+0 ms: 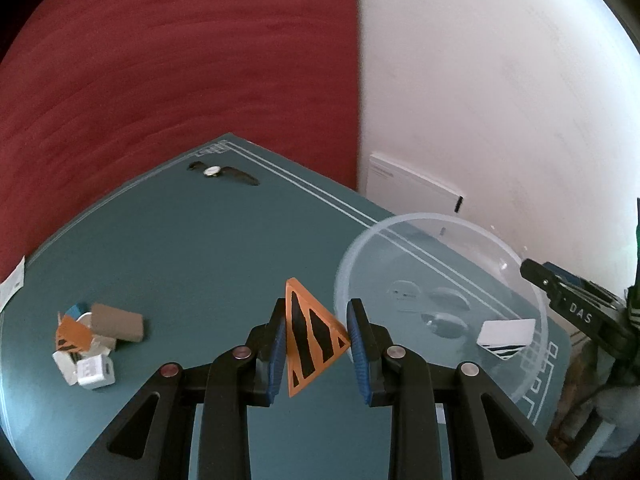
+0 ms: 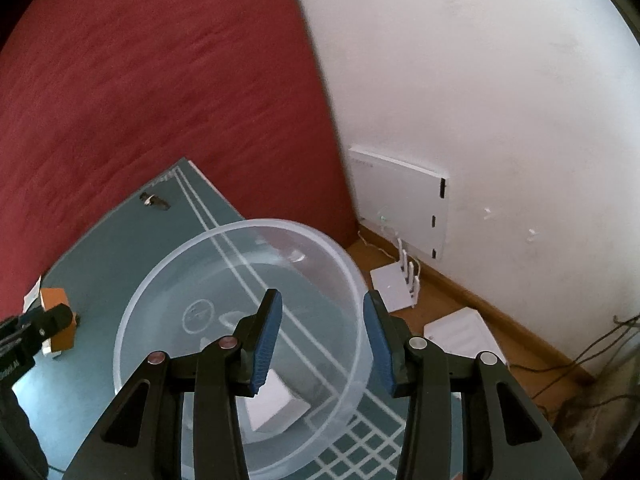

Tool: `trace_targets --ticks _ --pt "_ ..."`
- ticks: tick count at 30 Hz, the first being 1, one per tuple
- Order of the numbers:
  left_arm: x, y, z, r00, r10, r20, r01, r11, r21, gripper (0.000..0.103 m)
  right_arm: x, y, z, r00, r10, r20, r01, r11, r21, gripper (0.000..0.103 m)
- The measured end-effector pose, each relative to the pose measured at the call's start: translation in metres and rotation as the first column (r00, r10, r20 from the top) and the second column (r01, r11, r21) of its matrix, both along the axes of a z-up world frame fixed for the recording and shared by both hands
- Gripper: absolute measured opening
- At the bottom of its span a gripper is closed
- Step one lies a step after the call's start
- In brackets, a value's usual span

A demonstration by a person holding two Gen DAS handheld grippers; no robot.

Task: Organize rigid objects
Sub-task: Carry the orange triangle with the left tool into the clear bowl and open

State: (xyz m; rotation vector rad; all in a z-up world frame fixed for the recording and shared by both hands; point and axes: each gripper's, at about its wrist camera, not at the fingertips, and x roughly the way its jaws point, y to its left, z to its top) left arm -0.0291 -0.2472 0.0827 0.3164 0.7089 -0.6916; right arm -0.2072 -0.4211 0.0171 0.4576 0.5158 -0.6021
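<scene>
On the teal desk point(image 1: 192, 248) with its white border lines, we see our left tongs point(image 1: 318, 344) clamped on an orange, black-striped triangular piece point(image 1: 310, 344), which stands on edge between the blue pads above the desk surface, just left of the clear round plastic bowl point(image 1: 532, 300). Inside that bowl, near its right wall in the left wrist view, lies a white card-like block with dark stripes point(image 1: 506, 336); its exact shape we cannot tell through the plastic.

At the left of the desk a small heap of things sits together: a brown rectangular block point(image 1: 118, 322), a white cube-shaped plug point(image 1: 96, 370), another orange striped piece point(image 1: 72, 334) and a small blue-and-white item point(image 1: 76, 310), all touching or overlapping. Far back near the desk corner lies a black-strapped wristwatch point(image 1: 218, 171), well apart from everything else.

In the right wrist view our right tongs point(image 2: 322, 344) hover over the clear bowl point(image 2: 132, 320) with the blue pads apart and nothing between them; a white block point(image 2: 280, 404) lies on the bowl floor below them. The left tongs show at that picture's left edge with the orange piece point(image 2: 56, 300).

Behind the desk hangs a red curtain point(image 1: 180, 60) beside a white wall point(image 1: 500, 100). A white router with antennas point(image 2: 396, 284) rests on the wooden floor.
</scene>
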Motion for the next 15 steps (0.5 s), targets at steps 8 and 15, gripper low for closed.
trace_targets --ticks 8,15 --pt "-0.017 -0.034 -0.006 0.996 -0.086 -0.013 0.086 0.996 -0.005 0.03 -0.006 -0.006 0.001 0.999 -0.023 0.029 0.025 0.999 -0.047 0.049" --pt "-0.026 -0.04 -0.008 0.991 -0.126 -0.048 0.122 0.99 -0.076 0.082 -0.007 -0.01 -0.001 0.999 -0.037 0.03 0.038 0.999 -0.034 0.049"
